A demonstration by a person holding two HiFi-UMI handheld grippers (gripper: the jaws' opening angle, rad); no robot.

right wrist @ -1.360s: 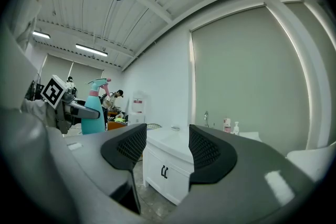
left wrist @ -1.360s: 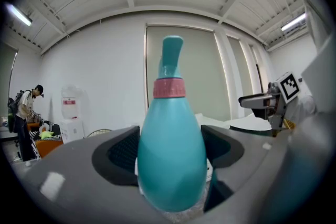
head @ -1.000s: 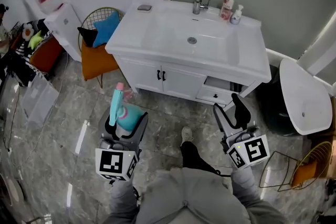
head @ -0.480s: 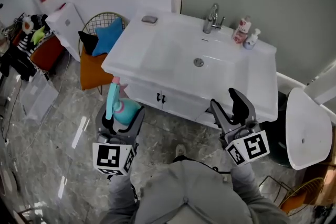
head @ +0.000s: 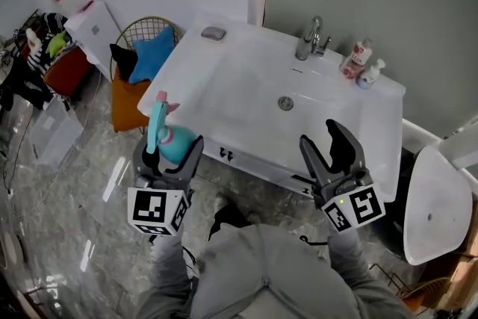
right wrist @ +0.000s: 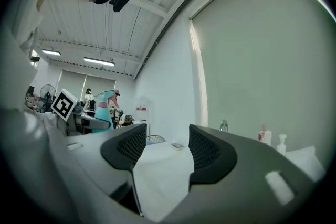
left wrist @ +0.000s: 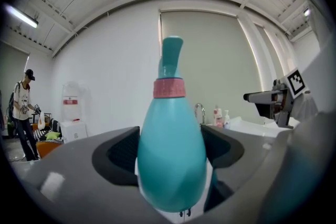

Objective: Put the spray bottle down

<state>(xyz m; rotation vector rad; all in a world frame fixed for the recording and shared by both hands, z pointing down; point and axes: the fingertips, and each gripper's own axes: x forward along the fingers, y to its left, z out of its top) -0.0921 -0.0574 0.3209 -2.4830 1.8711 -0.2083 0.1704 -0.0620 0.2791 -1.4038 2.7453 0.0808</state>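
A teal spray bottle (head: 170, 140) with a pink collar stands upright in my left gripper (head: 168, 157), which is shut on its body, just left of the white vanity's front edge. In the left gripper view the spray bottle (left wrist: 171, 139) fills the space between the dark pads (left wrist: 122, 153). My right gripper (head: 328, 153) is open and holds nothing, hovering over the front right part of the white sink counter (head: 224, 78). The right gripper view shows my right gripper (right wrist: 163, 147) with bare counter between the jaws and the spray bottle (right wrist: 102, 110) far to the left.
The counter carries a faucet (head: 312, 37), two small bottles (head: 358, 56) at the back right and a grey soap dish (head: 213, 33) at the back left. A wire chair with blue and orange cushions (head: 142, 63) stands left of the vanity. A toilet (head: 433, 198) is at right.
The person has stepped closer to the vanity; both grippers now sit nearer the counter, the right one over its front edge. The left gripper still holds the bottle.
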